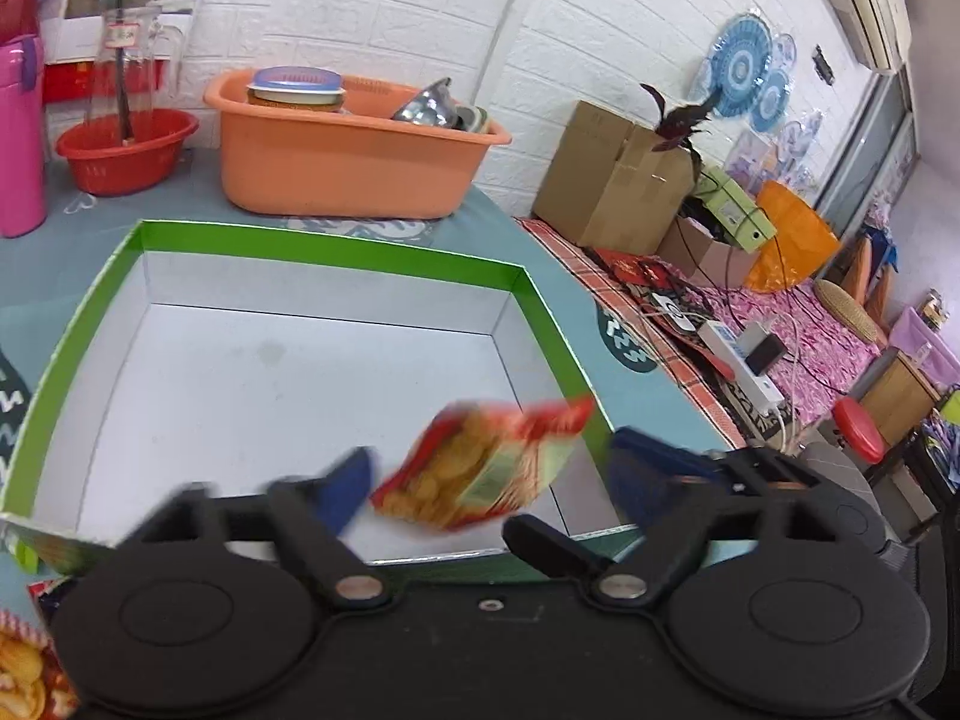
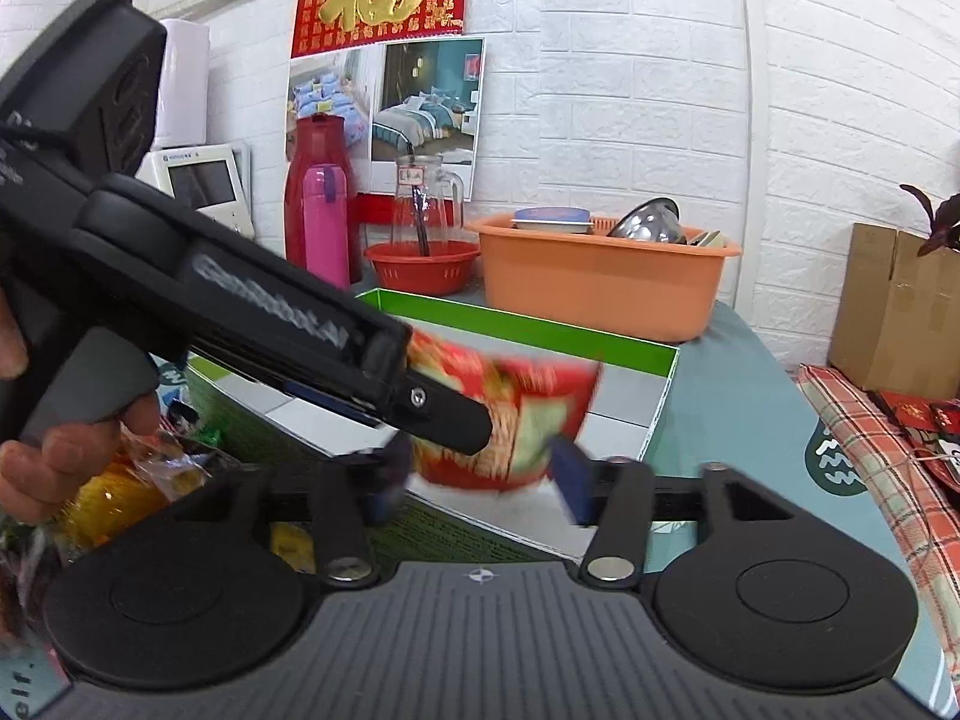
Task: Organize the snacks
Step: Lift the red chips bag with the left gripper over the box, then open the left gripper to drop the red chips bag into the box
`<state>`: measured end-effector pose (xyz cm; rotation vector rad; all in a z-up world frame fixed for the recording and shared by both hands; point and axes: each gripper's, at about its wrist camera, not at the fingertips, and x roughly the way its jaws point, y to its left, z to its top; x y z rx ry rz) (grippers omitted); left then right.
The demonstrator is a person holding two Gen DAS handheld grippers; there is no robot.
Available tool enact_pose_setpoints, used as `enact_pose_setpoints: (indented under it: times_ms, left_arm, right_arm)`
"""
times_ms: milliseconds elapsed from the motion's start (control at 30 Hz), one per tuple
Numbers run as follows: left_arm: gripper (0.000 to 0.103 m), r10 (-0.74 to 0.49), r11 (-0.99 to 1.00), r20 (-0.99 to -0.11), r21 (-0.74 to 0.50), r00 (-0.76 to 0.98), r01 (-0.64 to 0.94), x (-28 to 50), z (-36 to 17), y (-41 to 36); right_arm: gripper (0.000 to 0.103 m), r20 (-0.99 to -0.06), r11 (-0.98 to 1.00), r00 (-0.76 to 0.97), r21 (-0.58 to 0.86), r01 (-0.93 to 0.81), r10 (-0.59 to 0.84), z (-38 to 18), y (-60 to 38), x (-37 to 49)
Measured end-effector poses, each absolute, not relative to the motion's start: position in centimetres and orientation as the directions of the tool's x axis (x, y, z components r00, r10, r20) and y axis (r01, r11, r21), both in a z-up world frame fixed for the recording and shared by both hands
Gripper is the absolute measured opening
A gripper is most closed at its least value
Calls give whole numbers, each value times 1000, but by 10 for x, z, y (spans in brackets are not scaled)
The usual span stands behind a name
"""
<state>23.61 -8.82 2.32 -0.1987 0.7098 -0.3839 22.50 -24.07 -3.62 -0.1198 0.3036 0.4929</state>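
Left wrist view. The left hand-held gripper (image 1: 486, 474) stands with its jaws wide apart, the blue pads (image 1: 345, 489) clear of everything. Between them, touching neither, is a red snack packet (image 1: 480, 468), blurred and tilted, over the near right corner of a green-rimmed box (image 1: 324, 243) with a white inside. The floor of the box is bare apart from this packet. Whether the packet rests on the floor of the box or is above it cannot be told. The box sits on a blue-grey surface (image 1: 540, 252). Behind it stand an orange tub (image 1: 342, 162) holding dishes, a red basin (image 1: 123, 150) with a glass jug (image 1: 129, 60) in it, and a pink bottle (image 1: 21, 138) at the left edge. Another snack bag (image 1: 24, 672) shows at the lower left corner.

Right wrist view. The right hand-held gripper (image 2: 480, 480) also has its jaws wide apart, and its pads press on nothing. The same red snack packet (image 2: 528, 420) appears blurred just ahead of them, above the near part of the green-rimmed box (image 2: 540, 330). The body of the left hand-held gripper (image 2: 240, 300) crosses the frame from the upper left, held by a person's hand (image 2: 66, 450), its tip overlapping the packet. More wrapped snacks (image 2: 120, 480) lie at the lower left, beside the box. The orange tub (image 2: 600, 288), red basin (image 2: 420, 267), and pink bottle (image 2: 324, 222) stand behind the box against a white brick wall (image 2: 660, 90).
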Motion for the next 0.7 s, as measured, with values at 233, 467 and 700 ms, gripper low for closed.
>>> enact_pose_setpoints:
  times_ms: [233, 467, 700]
  left_arm:
    - [103, -388, 920, -520, -262, 761, 291, 189, 60, -82]
    - [103, -371, 927, -474, -234, 799, 292, 119, 70, -76]
    - [103, -387, 918, -467, -275, 795, 286, 64, 37, -69]
  right_arm:
    - [103, -215, 883, 869, -57, -467, 445, -11, -256, 188]
    - [103, -182, 885, 877, -58, -462, 445, -2, -271, 135]
    - [103, -254, 892, 863, 6, -451, 438, -27, -282, 108]
